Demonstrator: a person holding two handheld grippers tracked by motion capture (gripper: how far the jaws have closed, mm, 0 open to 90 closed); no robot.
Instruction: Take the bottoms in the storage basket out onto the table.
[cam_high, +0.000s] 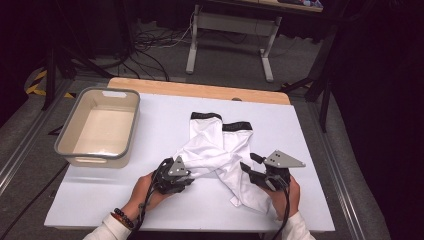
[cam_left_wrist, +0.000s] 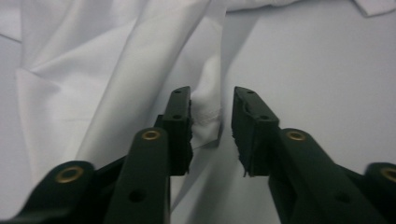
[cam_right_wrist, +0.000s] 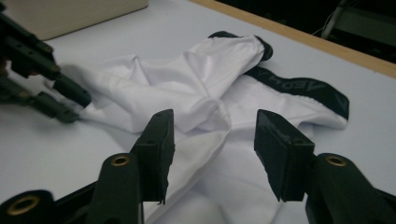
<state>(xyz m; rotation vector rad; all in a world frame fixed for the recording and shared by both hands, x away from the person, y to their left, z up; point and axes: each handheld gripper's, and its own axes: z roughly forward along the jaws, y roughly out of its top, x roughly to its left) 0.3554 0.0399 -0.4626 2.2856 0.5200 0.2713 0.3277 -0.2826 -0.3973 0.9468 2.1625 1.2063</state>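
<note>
Work in hand: folding a white, thin-fabric garment with a black elastic waistband on the white table top; this is a reading of the layout, not a certainty.

Garment position: it lay spread near the middle of the table, waistband toward the far wooden edge, two leg ends pointing back toward the person. One leg had been drawn across the other, so the cloth formed a crossed, rumpled shape.

Left gripper: its jaws stood a little apart with the stitched hem of one leg end between them. In the left gripper view the hem lay against the inner face of one jaw while a gap showed before the other, so the pads were not pinching it.

Right gripper: its jaws were spread wide over the other leg end, low above the cloth. The right gripper view showed white fabric beneath and between the jaws, with nothing clamped.

Grey plastic bin: rectangular, with nothing inside, it stood at the far left of the table, well apart from the garment.

Done so far: one leg appeared folded over, with both hems near the grippers.

Left to do: I judged that the cloth needed flattening and further folding into a compact shape. If the bin was the destination, that move was not yet begun.
</note>
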